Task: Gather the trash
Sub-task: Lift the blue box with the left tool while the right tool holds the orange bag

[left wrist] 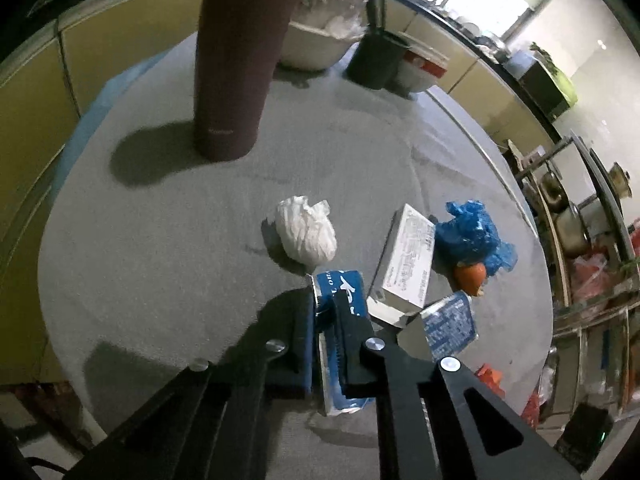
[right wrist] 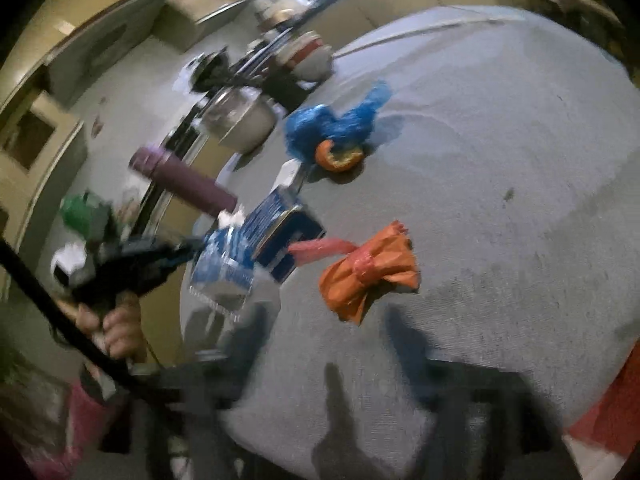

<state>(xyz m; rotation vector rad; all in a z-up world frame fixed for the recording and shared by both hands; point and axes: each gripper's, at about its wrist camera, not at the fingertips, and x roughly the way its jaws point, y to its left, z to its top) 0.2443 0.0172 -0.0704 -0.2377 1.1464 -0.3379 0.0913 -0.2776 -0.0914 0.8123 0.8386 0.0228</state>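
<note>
Left wrist view: left claw [left wrist: 326,320] pinched tight on a blue-and-white wrapper [left wrist: 340,344], pads pressing both sides, wrapper standing on edge just above the grey surface [left wrist: 160,260]. Landmark = white carton [left wrist: 408,258], lying flat. Crumpled white tissue [left wrist: 307,233] sits left of the carton, apart from it. Blue plastic bag [left wrist: 474,236] bunched up just right of the carton, an orange peel [left wrist: 472,278] touching the bag's lower edge. A blue printed packet [left wrist: 450,326] lies below the carton, just beside its near corner. Maroon flask [left wrist: 240,60] stands upright well beyond the carton, far left; white bowl [left wrist: 316,46] and dark cup [left wrist: 378,58] further back near the surface's far rim.

Right wrist view, blurred: right claw [right wrist: 332,344] with jaws spread wide, nothing between them, fingers [right wrist: 248,332] smeared by motion at the bottom. Orange plastic bag [right wrist: 370,274], knotted in the middle, lies on the surface just ahead of the claw. Blue bag and peel show further out. A person's hand [right wrist: 116,328] grips the left tool at the left edge, pink sleeve [right wrist: 80,420] below.
</note>
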